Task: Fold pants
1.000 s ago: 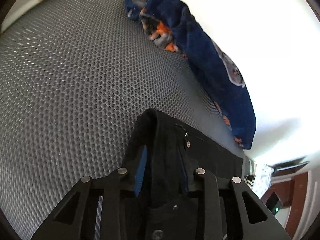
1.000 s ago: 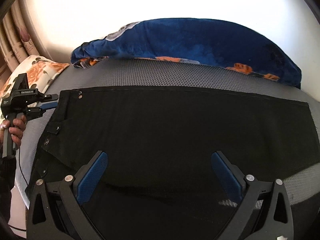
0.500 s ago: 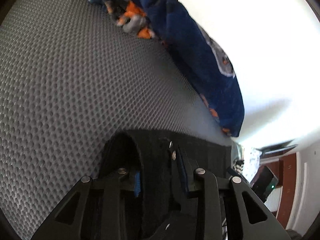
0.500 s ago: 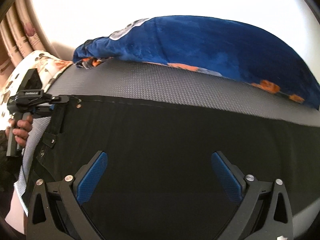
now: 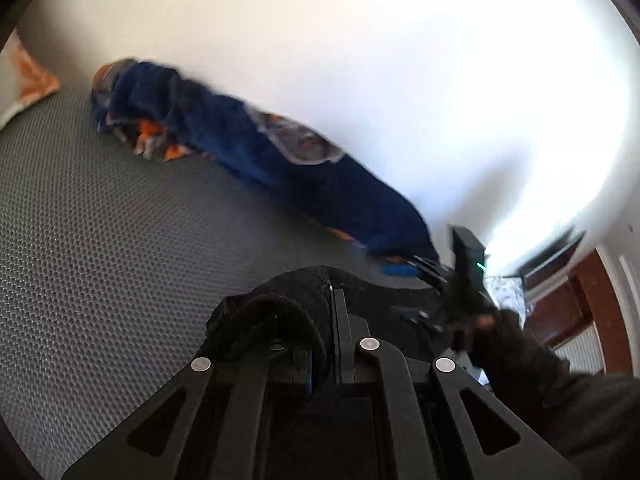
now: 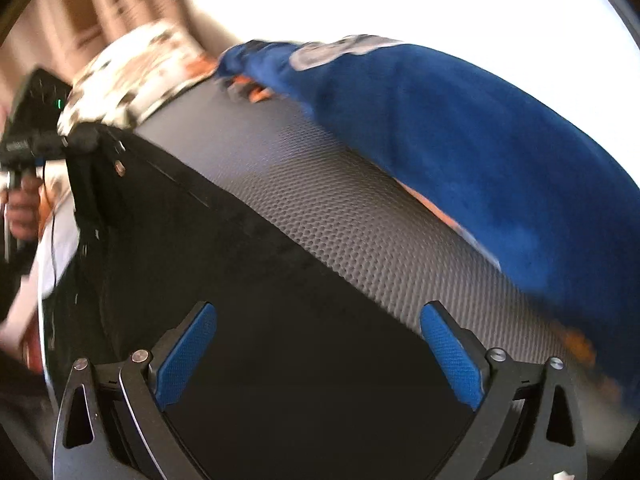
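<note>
Jaws: left gripper (image 5: 320, 344) clamps pants (image 6: 248, 292); right gripper (image 6: 320, 356) spread above.

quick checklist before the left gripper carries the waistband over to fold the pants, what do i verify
1. Left gripper grip on the pants: jaws shut on bunched waistband fabric. ok
2. Right gripper ready: jaws wide open above the pants, holding nothing. ok
3. Fabric flat: the stretch between the grippers looks smooth, but the frames are blurred. cannot tell
4. Room on the grey mat: bare mat lies between the pants and the blue blanket. ok
5. Leg ends aligned: out of view. cannot tell
</note>
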Demonstrator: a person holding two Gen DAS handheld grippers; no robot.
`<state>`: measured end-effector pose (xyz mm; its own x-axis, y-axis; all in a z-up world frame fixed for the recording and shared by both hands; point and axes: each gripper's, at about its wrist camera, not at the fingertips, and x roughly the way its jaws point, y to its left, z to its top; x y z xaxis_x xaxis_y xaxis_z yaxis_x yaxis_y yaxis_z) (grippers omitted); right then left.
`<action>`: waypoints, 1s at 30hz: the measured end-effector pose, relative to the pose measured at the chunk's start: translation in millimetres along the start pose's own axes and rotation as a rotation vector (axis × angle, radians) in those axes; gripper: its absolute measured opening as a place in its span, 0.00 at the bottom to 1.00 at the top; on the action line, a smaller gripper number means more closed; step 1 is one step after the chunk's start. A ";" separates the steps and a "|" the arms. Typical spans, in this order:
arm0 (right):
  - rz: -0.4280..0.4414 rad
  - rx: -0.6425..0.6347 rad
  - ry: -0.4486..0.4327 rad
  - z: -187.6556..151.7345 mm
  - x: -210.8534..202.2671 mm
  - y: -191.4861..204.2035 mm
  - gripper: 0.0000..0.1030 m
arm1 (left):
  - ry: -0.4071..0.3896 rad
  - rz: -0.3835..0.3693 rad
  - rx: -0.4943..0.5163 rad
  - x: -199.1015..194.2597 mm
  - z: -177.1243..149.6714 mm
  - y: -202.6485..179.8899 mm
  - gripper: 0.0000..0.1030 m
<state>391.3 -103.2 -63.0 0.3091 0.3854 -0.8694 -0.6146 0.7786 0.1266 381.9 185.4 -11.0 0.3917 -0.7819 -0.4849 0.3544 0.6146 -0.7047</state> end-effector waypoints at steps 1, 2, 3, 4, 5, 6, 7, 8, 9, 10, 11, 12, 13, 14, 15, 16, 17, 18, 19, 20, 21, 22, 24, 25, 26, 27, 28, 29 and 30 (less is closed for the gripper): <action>0.020 -0.033 0.024 5.7 3.0 -2.0 0.98 | -0.005 -0.008 0.001 -9.0 -2.7 0.6 0.07; 0.054 -0.061 0.055 10.8 7.1 -4.0 0.98 | -0.008 -0.012 -0.001 -14.7 -4.9 -0.6 0.07; 0.083 -0.084 0.089 14.0 11.3 -5.8 0.94 | -0.011 -0.015 0.000 -19.5 -8.0 -0.6 0.07; 0.108 -0.114 0.125 17.3 16.5 -6.8 0.93 | -0.016 -0.016 0.002 -21.4 -9.8 -2.9 0.07; 0.133 -0.136 0.157 18.8 20.5 -7.2 0.92 | -0.021 -0.012 0.002 -28.9 -15.1 -4.5 0.07; 0.161 -0.156 0.186 20.4 24.1 -7.2 0.87 | -0.022 -0.008 -0.002 -35.6 -17.4 0.3 0.07; 0.193 -0.176 0.215 20.3 27.8 -8.5 0.84 | -0.024 -0.005 -0.004 -38.1 -19.2 0.1 0.07; 0.209 -0.191 0.242 18.8 30.5 -10.5 0.82 | -0.026 0.003 -0.012 -39.8 -20.7 -0.3 0.07; 0.211 -0.201 0.259 15.7 31.4 -12.9 0.77 | -0.025 0.005 -0.017 -40.4 -20.3 1.3 0.07; 0.208 -0.211 0.281 11.6 32.9 -16.6 0.71 | -0.023 0.007 -0.017 -40.9 -19.0 -0.8 0.07; 0.204 -0.215 0.299 7.1 33.4 -21.4 0.67 | -0.025 0.017 -0.019 -40.9 -17.5 -1.5 0.07; 0.200 -0.212 0.318 4.2 35.4 -27.2 0.62 | -0.022 0.020 -0.022 -41.6 -17.6 -0.7 0.07; 0.199 -0.193 0.335 -2.4 34.4 -36.9 0.60 | -0.020 0.024 -0.018 -41.1 -17.8 -0.1 0.07; 0.200 -0.176 0.340 -6.6 33.1 -43.2 0.58 | -0.020 0.034 -0.016 -39.9 -17.2 -1.9 0.07; 0.200 -0.164 0.341 -11.4 30.5 -49.6 0.54 | -0.017 0.038 -0.015 -39.2 -18.0 -1.7 0.07; 0.199 -0.155 0.338 -16.2 28.2 -55.9 0.45 | -0.013 0.036 -0.015 -38.9 -18.8 -1.3 0.07; 0.201 -0.148 0.336 -19.2 27.5 -60.0 0.41 | -0.010 0.041 -0.016 -37.2 -19.0 0.0 0.07; 0.201 -0.139 0.336 -22.3 26.7 -63.1 0.31 | -0.007 0.048 -0.020 -34.3 -18.5 2.0 0.07; 0.189 -0.136 0.332 -25.8 25.7 -65.5 0.21 | -0.005 0.049 -0.023 -34.6 -19.6 2.1 0.07; 0.181 -0.136 0.325 -25.2 26.1 -63.8 0.17 | -0.003 0.059 -0.023 -32.0 -19.6 3.8 0.07; 0.167 -0.138 0.317 -26.8 22.8 -63.6 0.14 | -0.002 0.068 -0.022 -31.7 -20.1 4.4 0.07; 0.136 -0.142 0.300 -28.9 17.3 -60.6 0.12 | -0.003 0.073 -0.020 -32.6 -20.7 4.2 0.07; 0.070 -0.156 0.249 -32.6 2.3 -52.0 0.10 | -0.004 0.089 -0.016 -33.4 -20.9 5.4 0.07; 0.035 -0.157 0.227 -34.4 -4.8 -47.5 0.10 | -0.005 0.097 -0.014 -35.2 -21.6 5.5 0.07; -0.007 -0.156 0.200 -37.3 -15.2 -40.6 0.10 | -0.003 0.099 -0.018 -37.4 -22.7 6.2 0.07; -0.038 -0.156 0.174 -40.0 -23.4 -33.5 0.09 | -0.001 0.100 -0.017 -39.7 -24.0 6.3 0.07; -0.077 -0.147 0.142 -44.0 -35.6 -25.9 0.09 | 0.000 0.106 -0.011 -42.5 -25.8 5.9 0.07; -0.102 -0.130 0.119 -48.6 -46.1 -19.1 0.09 | 0.004 0.111 -0.006 -46.1 -28.6 4.8 0.07; -0.122 -0.109 0.100 -52.9 -56.1 -13.1 0.09 | 0.009 0.111 0.003 -49.3 -31.4 3.0 0.07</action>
<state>343.6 -161.2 -41.1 0.3158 0.2365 -0.9189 -0.6536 0.7562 -0.0300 337.0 222.5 -5.5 0.4210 -0.7097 -0.5649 0.3115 0.6980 -0.6448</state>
